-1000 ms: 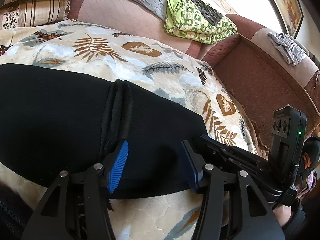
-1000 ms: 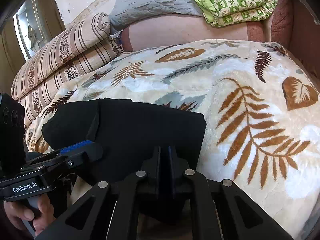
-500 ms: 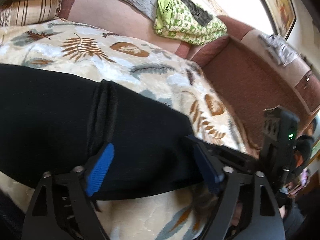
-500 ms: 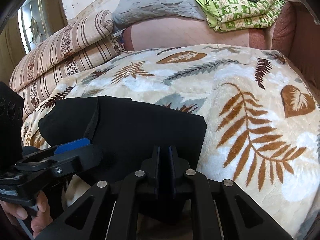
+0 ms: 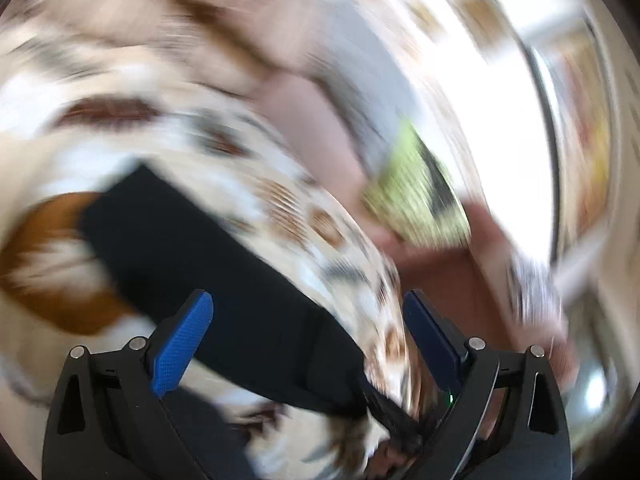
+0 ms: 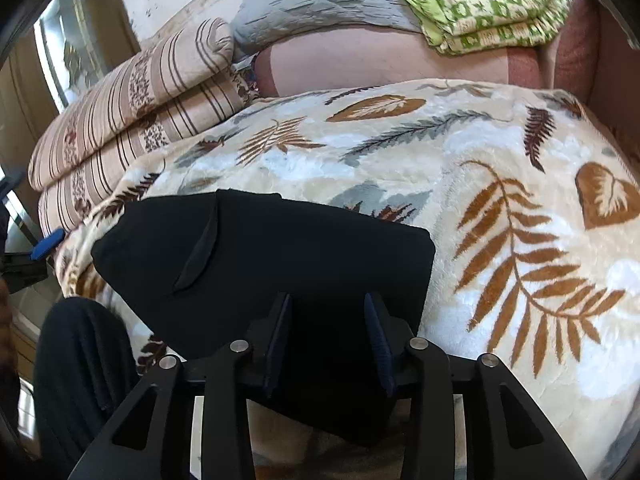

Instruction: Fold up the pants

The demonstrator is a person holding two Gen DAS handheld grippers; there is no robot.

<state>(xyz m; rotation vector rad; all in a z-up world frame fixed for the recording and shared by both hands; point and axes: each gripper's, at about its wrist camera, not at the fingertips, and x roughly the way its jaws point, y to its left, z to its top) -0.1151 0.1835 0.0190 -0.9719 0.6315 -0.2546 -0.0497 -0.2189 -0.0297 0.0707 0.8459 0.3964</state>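
On the leaf-print blanket [image 6: 500, 184] — folded black pants [image 6: 280, 264]; striped bedding [image 6: 132, 100] behind; my left gripper [image 5: 308, 336] spread wide, right gripper [image 6: 328, 340] parted — nothing pinched

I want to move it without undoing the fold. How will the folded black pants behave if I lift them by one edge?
The folded black fabric pants will probably droop and unfold: they lie soft, with a loose crease. They look light. The plush leaf-patterned blanket may drag on them if pushed.
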